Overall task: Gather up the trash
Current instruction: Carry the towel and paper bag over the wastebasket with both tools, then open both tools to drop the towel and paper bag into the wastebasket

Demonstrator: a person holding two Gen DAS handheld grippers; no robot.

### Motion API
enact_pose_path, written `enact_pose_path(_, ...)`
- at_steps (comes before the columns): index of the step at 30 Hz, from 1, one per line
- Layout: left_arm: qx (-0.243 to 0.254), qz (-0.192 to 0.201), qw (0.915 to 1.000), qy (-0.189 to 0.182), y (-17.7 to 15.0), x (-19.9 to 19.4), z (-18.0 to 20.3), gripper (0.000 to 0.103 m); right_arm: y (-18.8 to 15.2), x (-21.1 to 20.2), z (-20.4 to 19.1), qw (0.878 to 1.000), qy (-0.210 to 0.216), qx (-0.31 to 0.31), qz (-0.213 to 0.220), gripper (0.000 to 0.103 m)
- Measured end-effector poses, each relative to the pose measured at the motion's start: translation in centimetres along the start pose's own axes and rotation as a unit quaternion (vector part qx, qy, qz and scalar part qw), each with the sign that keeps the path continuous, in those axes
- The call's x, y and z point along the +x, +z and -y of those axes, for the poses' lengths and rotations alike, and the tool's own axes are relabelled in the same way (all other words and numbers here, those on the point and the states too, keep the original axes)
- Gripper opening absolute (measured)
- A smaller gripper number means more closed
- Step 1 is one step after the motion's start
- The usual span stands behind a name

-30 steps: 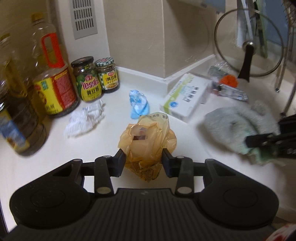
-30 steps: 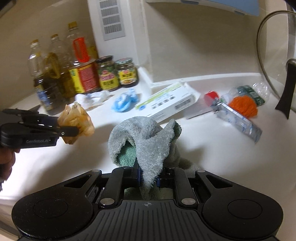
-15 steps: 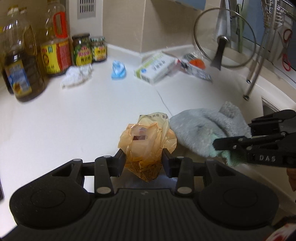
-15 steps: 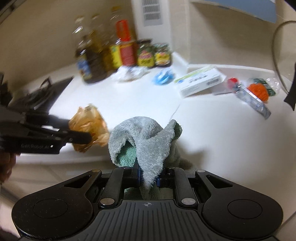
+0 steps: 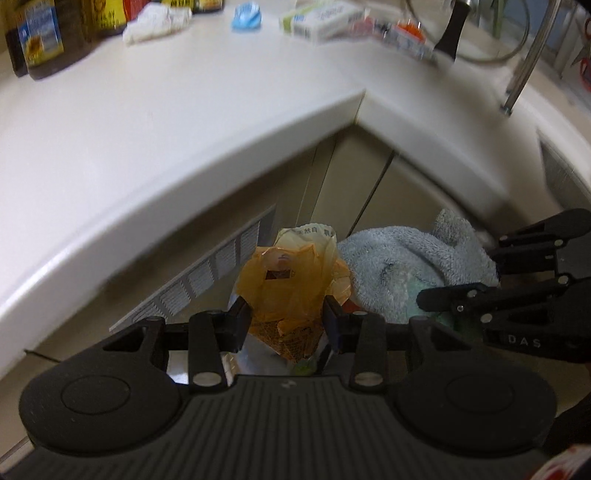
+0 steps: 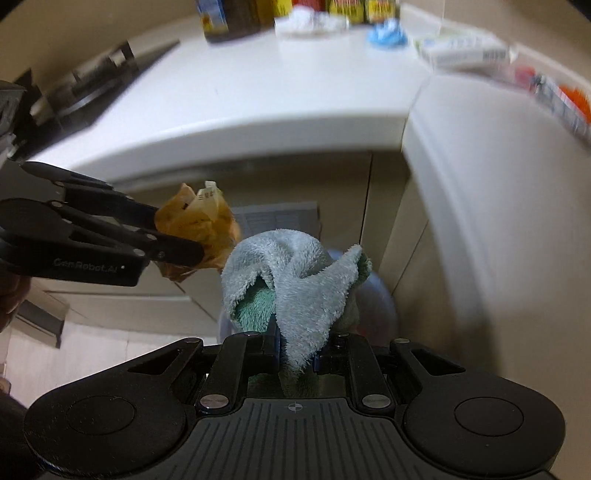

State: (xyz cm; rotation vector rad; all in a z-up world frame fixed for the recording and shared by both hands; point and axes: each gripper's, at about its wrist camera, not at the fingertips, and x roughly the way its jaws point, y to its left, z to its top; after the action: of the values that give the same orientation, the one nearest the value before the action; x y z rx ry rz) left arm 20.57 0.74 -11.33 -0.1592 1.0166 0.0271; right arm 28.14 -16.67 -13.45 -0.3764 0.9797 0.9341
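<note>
Dim warm light, motion blur, fisheye warp

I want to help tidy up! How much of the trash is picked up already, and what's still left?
In hand: the left gripper holds a crumpled orange plastic bag and the right gripper a grey-green cloth, both out past the counter edge. Nothing looks binned yet. Left on the counter: a white crumpled tissue, a blue wad, a white box and wrappers.
</note>
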Motion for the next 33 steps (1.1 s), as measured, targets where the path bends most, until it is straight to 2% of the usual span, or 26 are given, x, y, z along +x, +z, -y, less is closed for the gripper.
enact_pose_path(5,-0.002,-0.024,0.9997,0.001,-1.1,2.0,-0.2,0.037,-0.8,3.6,0.1,0.999,-0.011,0.010,-0.034,0.015)
enact_pose_path(13,-0.014,-0.051,0.9986,-0.004,-2.2,5.2,-0.9,0.037,-1.3,6.7,0.9,0.998,-0.021,0.008,-0.057,0.015)
enact_pose_path(22,-0.017,-0.077,0.9968,-0.008,-1.9,7.6,-0.9,0.037,-1.7,8.6,1.1,0.997,-0.028,0.006,-0.074,0.015)
enact_pose_path(33,-0.020,-0.086,0.9960,-0.011,-1.8,8.6,-0.8,0.037,-1.6,9.3,1.7,0.996,-0.034,0.024,-0.080,0.015)
